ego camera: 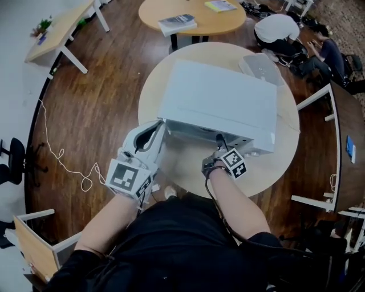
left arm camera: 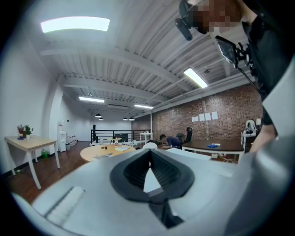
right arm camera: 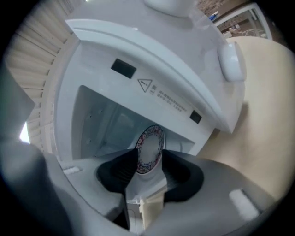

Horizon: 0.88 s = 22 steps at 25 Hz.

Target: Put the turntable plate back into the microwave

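Observation:
A white microwave (ego camera: 219,102) stands on a round pale table (ego camera: 274,171). In the right gripper view its cavity (right arm camera: 106,124) is open, and the turntable plate (right arm camera: 150,150), white with a patterned rim, sits inside it. My right gripper (right arm camera: 150,161) is at the microwave's front (ego camera: 218,140), open, with the plate showing in the gap between its fingertips and no pad pressing on it. My left gripper (ego camera: 158,128) is at the microwave's front left corner; its jaws meet at the tips (left arm camera: 148,152) with nothing between them.
A white lid-like thing (ego camera: 261,65) lies on the table behind the microwave. A second round table (ego camera: 194,17) with a book stands beyond. A person (ego camera: 328,48) sits at the upper right. A cable (ego camera: 63,159) trails across the wooden floor at left.

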Each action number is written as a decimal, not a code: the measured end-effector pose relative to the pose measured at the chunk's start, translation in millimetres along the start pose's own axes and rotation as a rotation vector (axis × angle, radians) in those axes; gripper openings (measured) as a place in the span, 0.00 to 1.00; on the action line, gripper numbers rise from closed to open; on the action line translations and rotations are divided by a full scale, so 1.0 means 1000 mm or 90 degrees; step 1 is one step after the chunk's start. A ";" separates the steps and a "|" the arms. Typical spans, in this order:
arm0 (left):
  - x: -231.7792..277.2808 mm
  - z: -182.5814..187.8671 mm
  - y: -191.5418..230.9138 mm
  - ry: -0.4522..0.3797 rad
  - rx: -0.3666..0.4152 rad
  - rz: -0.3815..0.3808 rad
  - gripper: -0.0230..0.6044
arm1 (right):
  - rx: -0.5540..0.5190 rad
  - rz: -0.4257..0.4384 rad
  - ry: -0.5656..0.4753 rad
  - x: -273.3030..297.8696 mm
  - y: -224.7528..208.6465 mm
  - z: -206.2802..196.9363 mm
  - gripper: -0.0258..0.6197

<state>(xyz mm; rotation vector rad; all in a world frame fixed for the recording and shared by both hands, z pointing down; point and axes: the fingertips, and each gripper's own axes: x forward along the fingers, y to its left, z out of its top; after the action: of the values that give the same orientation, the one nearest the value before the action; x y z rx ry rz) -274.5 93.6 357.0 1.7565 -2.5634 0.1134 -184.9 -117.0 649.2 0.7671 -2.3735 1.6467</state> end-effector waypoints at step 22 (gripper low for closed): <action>0.010 -0.021 -0.011 0.003 -0.039 -0.033 0.04 | -0.505 0.183 -0.067 -0.105 0.111 0.031 0.32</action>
<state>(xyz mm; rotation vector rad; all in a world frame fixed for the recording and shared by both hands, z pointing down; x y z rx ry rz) -268.5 81.9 378.7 1.7973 -2.4863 0.0369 -143.6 -82.0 502.8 0.3692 -2.9588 0.5885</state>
